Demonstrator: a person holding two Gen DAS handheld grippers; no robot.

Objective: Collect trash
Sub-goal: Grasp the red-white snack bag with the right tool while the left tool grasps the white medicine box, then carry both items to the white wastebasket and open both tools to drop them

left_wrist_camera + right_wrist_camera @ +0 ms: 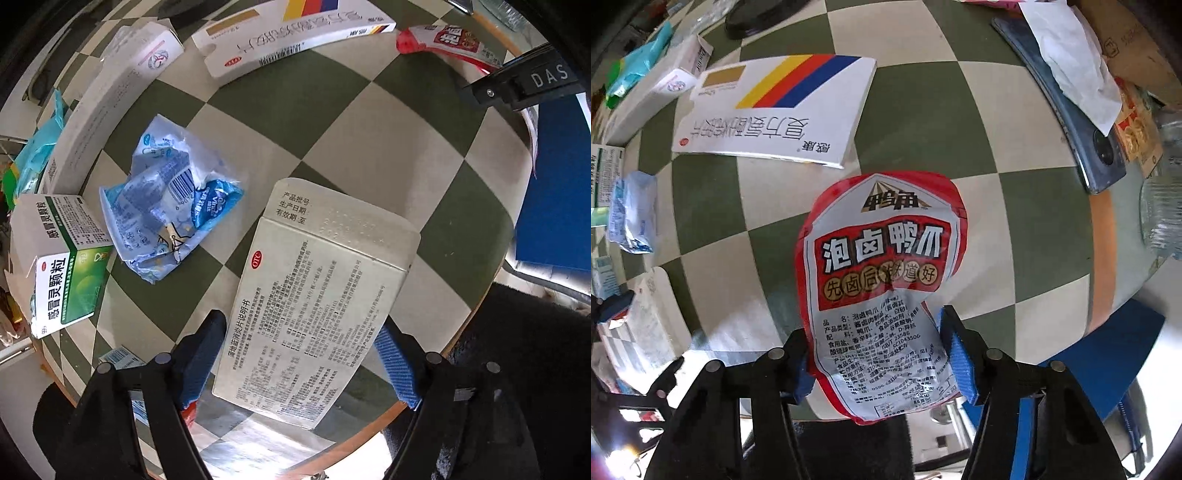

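Green-and-cream checked cloth covers the table (332, 122), and most of the litter lies on it uncollected, so I judge the task barely under way. Working left to right in the left wrist view, I see a green medicine box (66, 258) at the table's edge, a crumpled blue wrapper (166, 199) beside it, then the grey printed carton (317, 306) that my left gripper (299, 354) straddles. Its blue pads (195, 365) flank the carton's sides and look close to touching, but I cannot tell whether they press yet. Further back lies the striped white box (288, 40), and at the far right the red snack pouch (443, 44).

That pouch fills the right wrist view — my right gripper (875, 358) has the red snack pouch (882, 295) between its pads, the jaws partly closed and seeming to pinch its lower edges, though a firm grip is not certain. No bin shows in either view.

Only the right view shows a dark phone (1082, 129) and white tissue (1071, 62) on the far side — the left view alone shows the green box's face.
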